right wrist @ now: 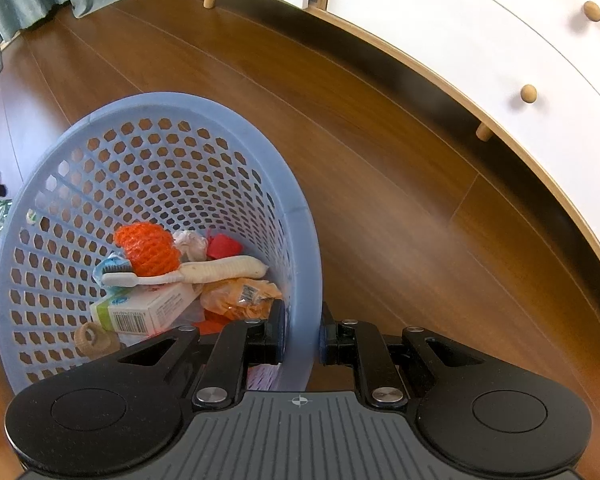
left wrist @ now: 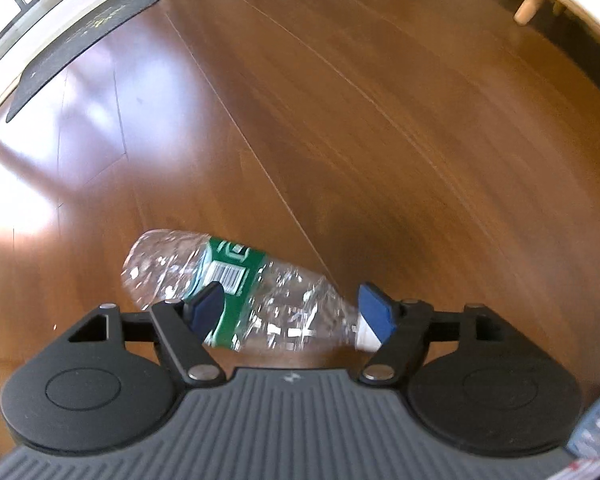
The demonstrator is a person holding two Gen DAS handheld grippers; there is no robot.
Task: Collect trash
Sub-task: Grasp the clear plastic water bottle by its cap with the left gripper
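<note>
- Our left gripper (left wrist: 292, 308) stands wide open over the plastic bottle (left wrist: 236, 292), which lies on its side on the wood floor (left wrist: 340, 120). Nothing is held yet. The bottle runs lengthwise across the gap, base towards ten o'clock, white-capped neck (left wrist: 366, 338) at about four o'clock.
- The left pad (left wrist: 208, 310) sits over the green label (left wrist: 228, 280) and the right one is by the cap, so closing now would squeeze the bottle end to end. We judge it could pop out sideways or skid along the smooth floor.
- The crumpled, clear body looks thin; a hard pinch may buckle it and loosen the hold.
- Our right gripper (right wrist: 300, 336) is clamped narrowly on the rim of the blue basket (right wrist: 100, 120), one finger inside the wall, one outside. The basket tilts, its mouth towards eleven o'clock.
- It already carries an orange net (right wrist: 148, 248), a toothbrush (right wrist: 140, 278), a carton (right wrist: 148, 310) and wrappers. If we tip it further while reaching, these could slide out.
- A thin rim grip may also slip under added weight.
</note>
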